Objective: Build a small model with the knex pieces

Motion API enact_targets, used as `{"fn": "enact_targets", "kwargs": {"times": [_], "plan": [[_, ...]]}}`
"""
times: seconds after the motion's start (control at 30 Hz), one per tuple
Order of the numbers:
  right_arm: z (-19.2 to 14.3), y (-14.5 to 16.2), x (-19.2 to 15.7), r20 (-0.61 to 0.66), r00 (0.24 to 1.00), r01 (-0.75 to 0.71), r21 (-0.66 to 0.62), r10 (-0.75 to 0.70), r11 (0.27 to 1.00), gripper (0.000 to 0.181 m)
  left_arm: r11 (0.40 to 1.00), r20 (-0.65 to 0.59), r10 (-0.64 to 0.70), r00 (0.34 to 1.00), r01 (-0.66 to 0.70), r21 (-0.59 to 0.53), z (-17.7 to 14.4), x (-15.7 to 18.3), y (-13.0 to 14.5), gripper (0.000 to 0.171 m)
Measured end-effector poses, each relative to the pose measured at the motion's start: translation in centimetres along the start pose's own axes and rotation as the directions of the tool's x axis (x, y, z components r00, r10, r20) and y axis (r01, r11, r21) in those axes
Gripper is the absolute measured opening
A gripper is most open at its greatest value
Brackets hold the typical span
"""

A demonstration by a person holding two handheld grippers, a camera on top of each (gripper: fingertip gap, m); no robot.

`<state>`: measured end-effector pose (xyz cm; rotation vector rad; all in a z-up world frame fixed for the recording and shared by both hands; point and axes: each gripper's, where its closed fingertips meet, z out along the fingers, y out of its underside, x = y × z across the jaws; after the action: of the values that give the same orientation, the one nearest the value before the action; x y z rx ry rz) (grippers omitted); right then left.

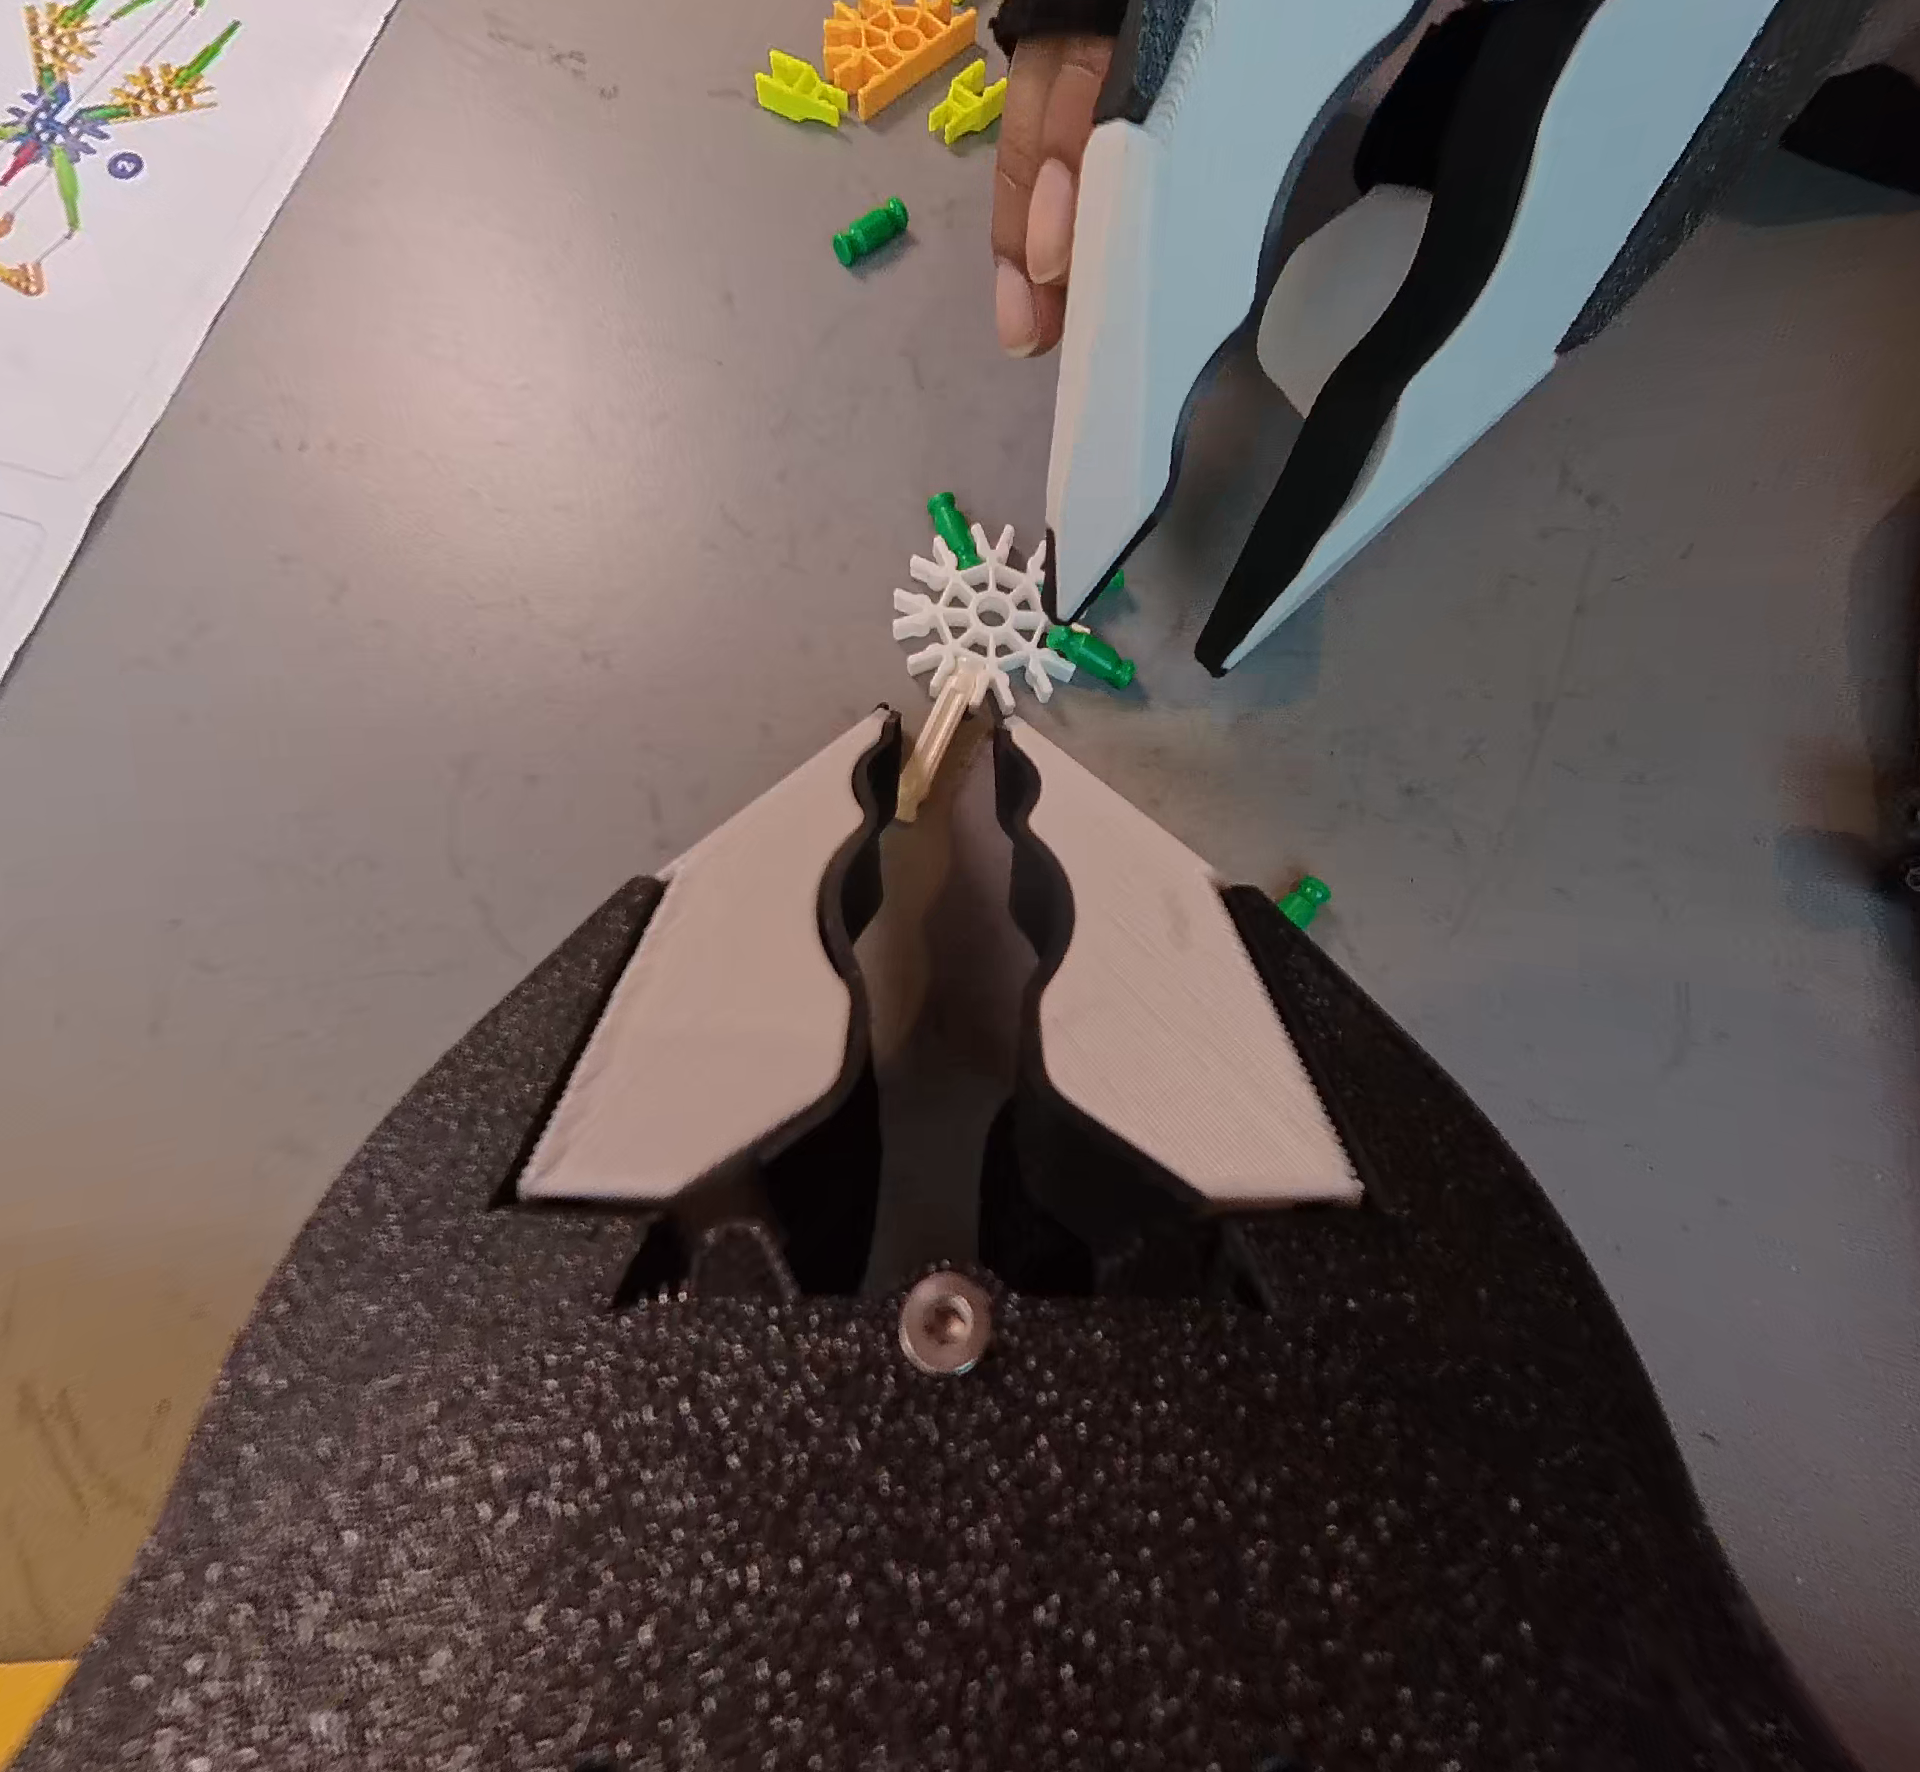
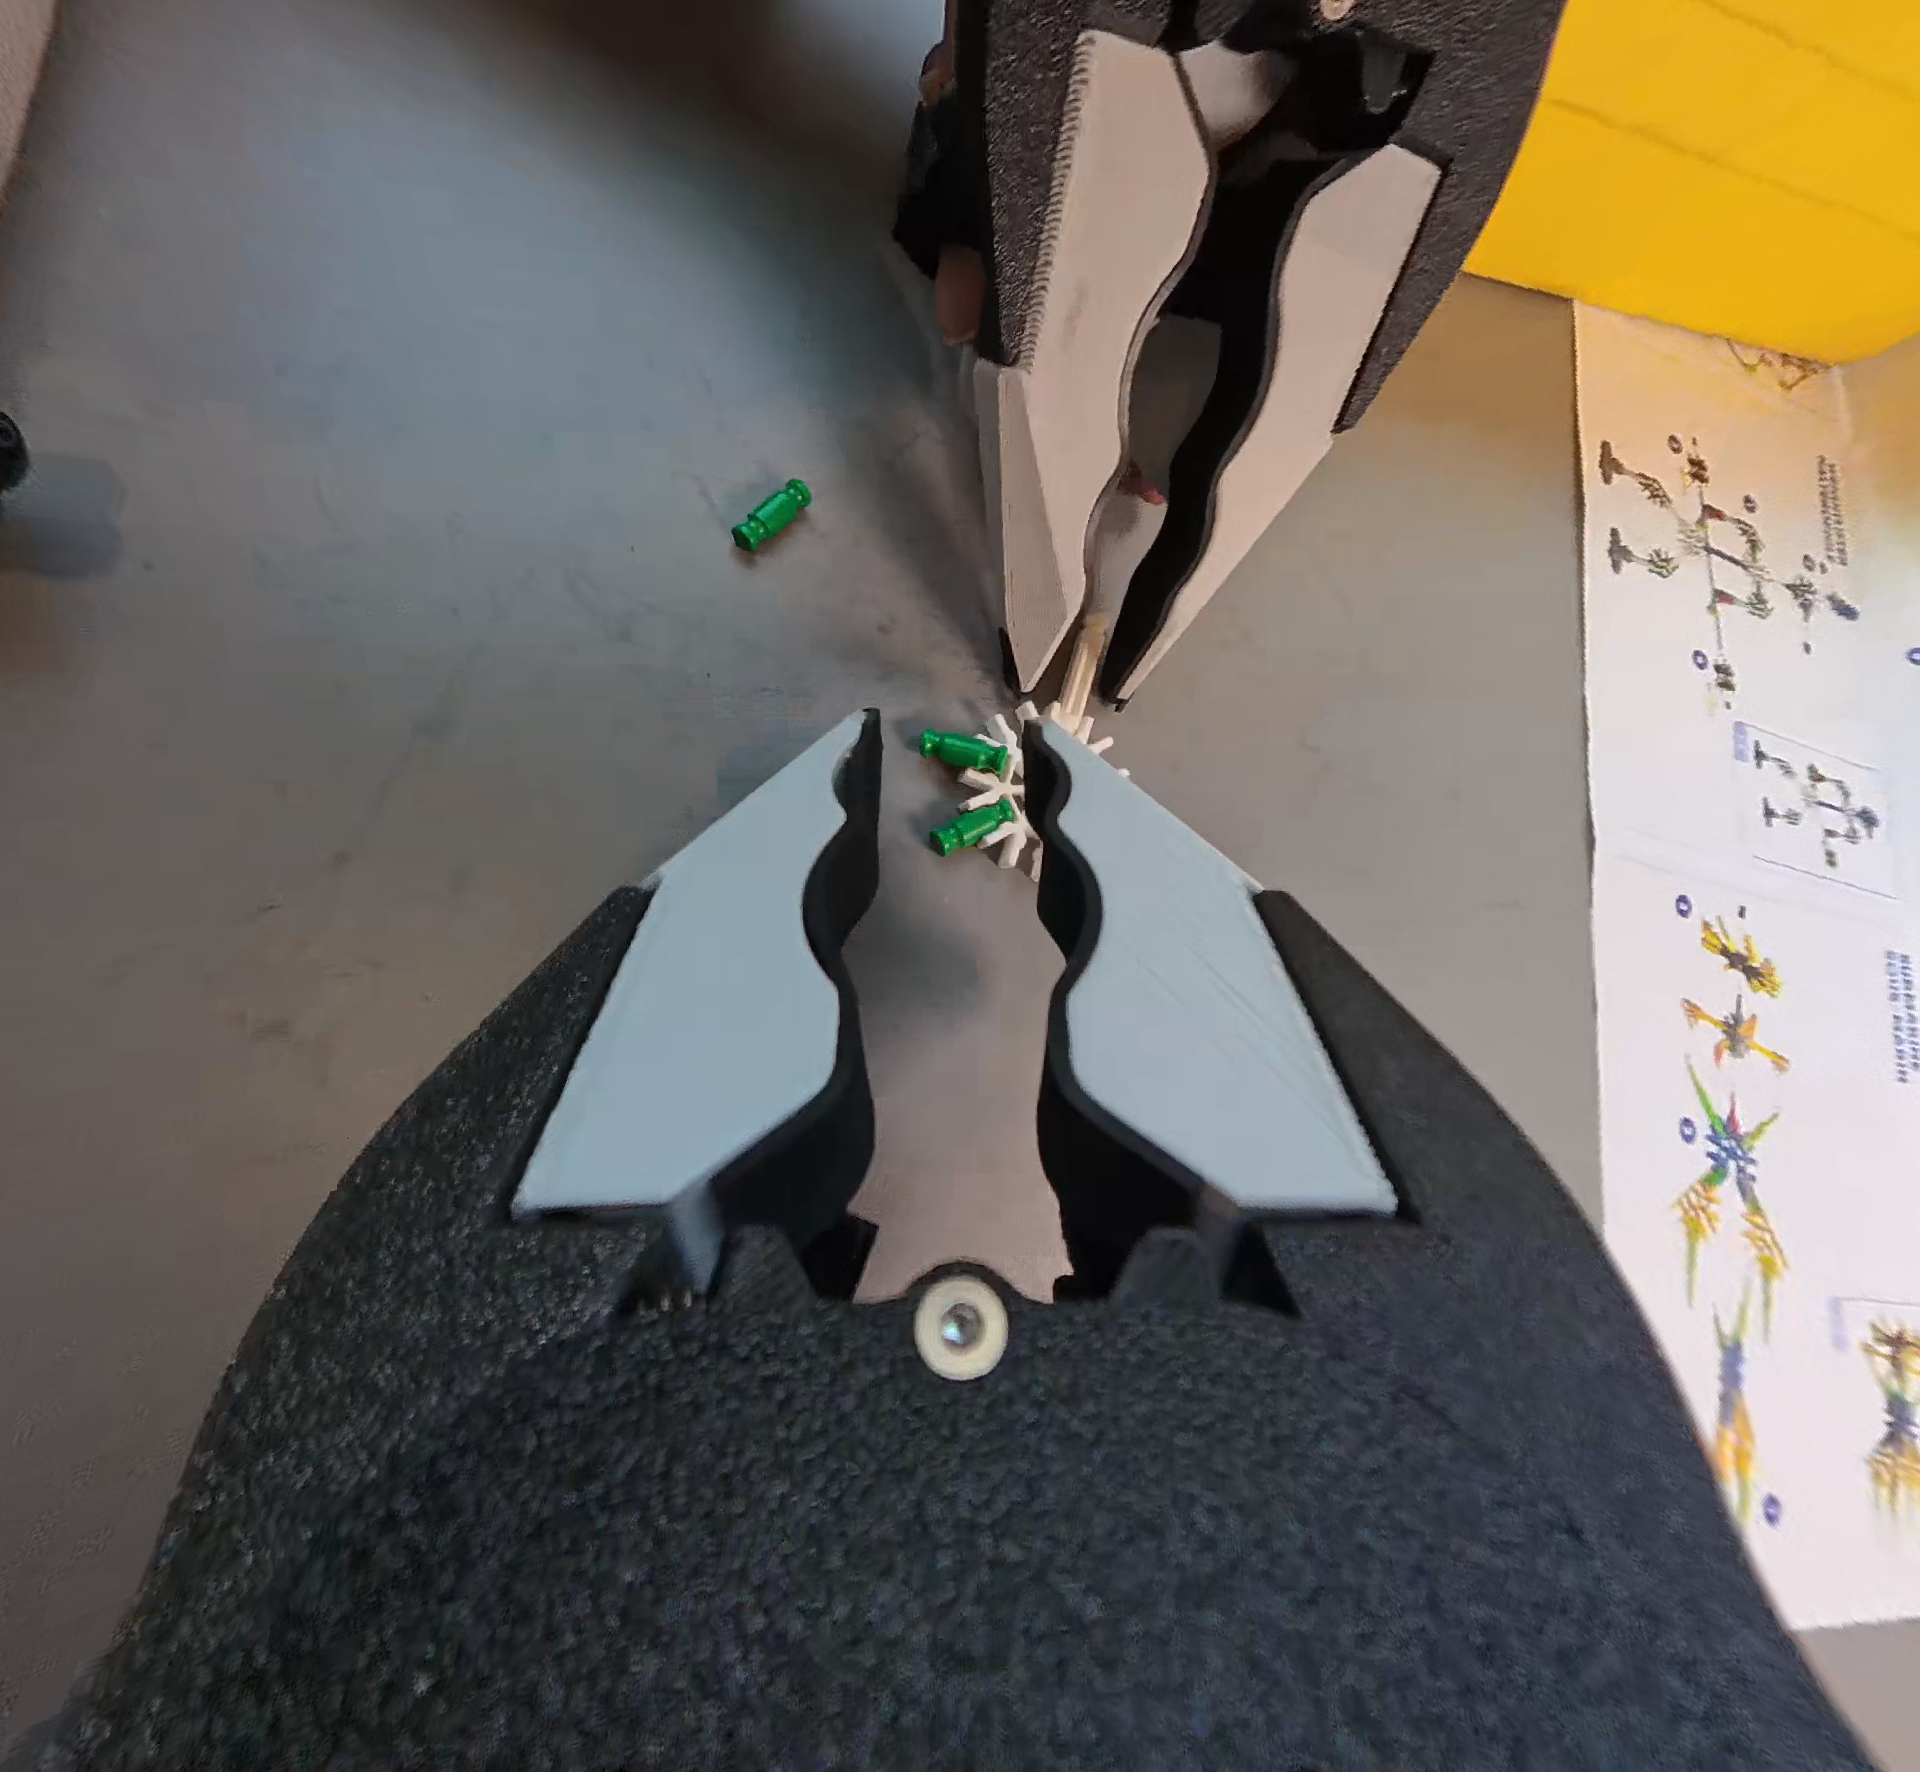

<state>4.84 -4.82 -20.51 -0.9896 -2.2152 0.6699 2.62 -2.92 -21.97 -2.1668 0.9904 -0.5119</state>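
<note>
Grey tabletop (image 1: 436, 579), scuffed, w/ a printed instruction sheet (image 1: 156, 112) along one edge and a yellow bin (image 2: 1714, 60) past the sheet at the far edge in the right wrist view.

White snowflake-shaped connector (image 1: 982, 619) lies flat mid-table. A pale short rod (image 1: 935, 751) is plugged into one of its slots; the rod's long axis runs straight back from the connector into the left gripper (image 1: 940, 725), whose fingers are nearly together and clamped on the rod. So the connector sits just ahead of the left tips, in line w/ them.

Right gripper (image 2: 951, 735) has its fingers apart, holding nothing. One fingertip (image 1: 1065, 595) touches or nearly touches the connector's rim on the side opposite the sheet; can't tell which. The other finger stands clear of it. Left gripper is the one actually coupled to the piece; right only sits beside it.

Two green pegs (image 2: 961, 787) stick out from under or beside the connector, between the right gripper's fingers. A third green peg (image 2: 771, 514) lies apart.

Views differ: left wrist view shows the full connector, plus a hand (image 1: 1034, 195) on the right gripper, a further green peg (image 1: 871, 232) and orange and lime pieces (image 1: 883, 49) toward the far edge. Right wrist view hides half the connector behind its own finger, but shows the rod seated between the left fingers and the bin.
</note>
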Motion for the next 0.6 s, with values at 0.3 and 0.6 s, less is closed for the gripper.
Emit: {"fn": "enact_targets", "kwargs": {"times": [0.3, 0.6], "plan": [[0.06, -0.12, 0.33, 0.011, 0.997, -0.077, 0.024, 0.076, 0.997, 0.011, 1.000, 0.004, 0.005, 1.000, -0.005, -0.003, 0.00, 0.00, 0.02, 0.018], [0.21, 0.28, 0.58, 0.001, 0.996, -0.091, 0.004, 0.091, 0.996, 0.008, 1.000, 0.004, 0.005, 1.000, -0.005, -0.003, -0.01, 0.02, 0.01, 0.018]]}}
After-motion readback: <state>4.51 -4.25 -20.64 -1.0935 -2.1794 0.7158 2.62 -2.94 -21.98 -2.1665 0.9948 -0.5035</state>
